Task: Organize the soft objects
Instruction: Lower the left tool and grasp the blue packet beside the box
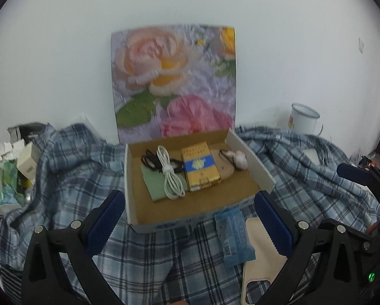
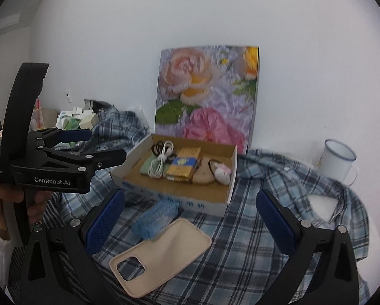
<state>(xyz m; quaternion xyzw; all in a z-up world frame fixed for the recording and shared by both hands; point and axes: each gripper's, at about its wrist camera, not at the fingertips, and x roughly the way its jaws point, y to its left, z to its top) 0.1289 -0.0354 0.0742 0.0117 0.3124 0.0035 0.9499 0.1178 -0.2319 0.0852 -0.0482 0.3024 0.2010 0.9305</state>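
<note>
Both grippers are hovering empty over a rumpled blue-and-white plaid cloth (image 2: 243, 231) that is covering the counter. The left gripper (image 1: 187, 225) is standing wide open with nothing between its blue pads, pointing at the shallow open cardboard box (image 1: 263, 175). The right gripper (image 2: 190, 222) is likewise spread wide and holding nothing, facing the loose items lying in front of the box.

Inside the box, a coiled white cable (image 1: 170, 178) is lying over a flat green pouch (image 1: 154, 185), with a coiled black cable (image 1: 150, 161) just behind; beside them are sitting a gold-and-blue packet (image 1: 200, 169), a tan disc-shaped pad (image 2: 202, 175) and a small white-and-pink plush charm (image 2: 223, 172). A floral painted board (image 2: 207, 94) is leaning on the wall behind the box, and a white enamel mug (image 2: 338, 161) is standing off to the right.

Two soft things are waiting outside the box: a beige silicone phone case (image 2: 164, 251), lying on the cloth with its hollow side up, and a light blue crinkly wrapped packet (image 2: 156, 218), touching the case's far edge and lying just before the box front.

The step in hand looks like choosing the next pickup. The next move probably calls for the right gripper to be lowering over one edge of the case, or over the packet, closing gently, since both will likely flex, then lifting it into the bare front part of the box.
</note>
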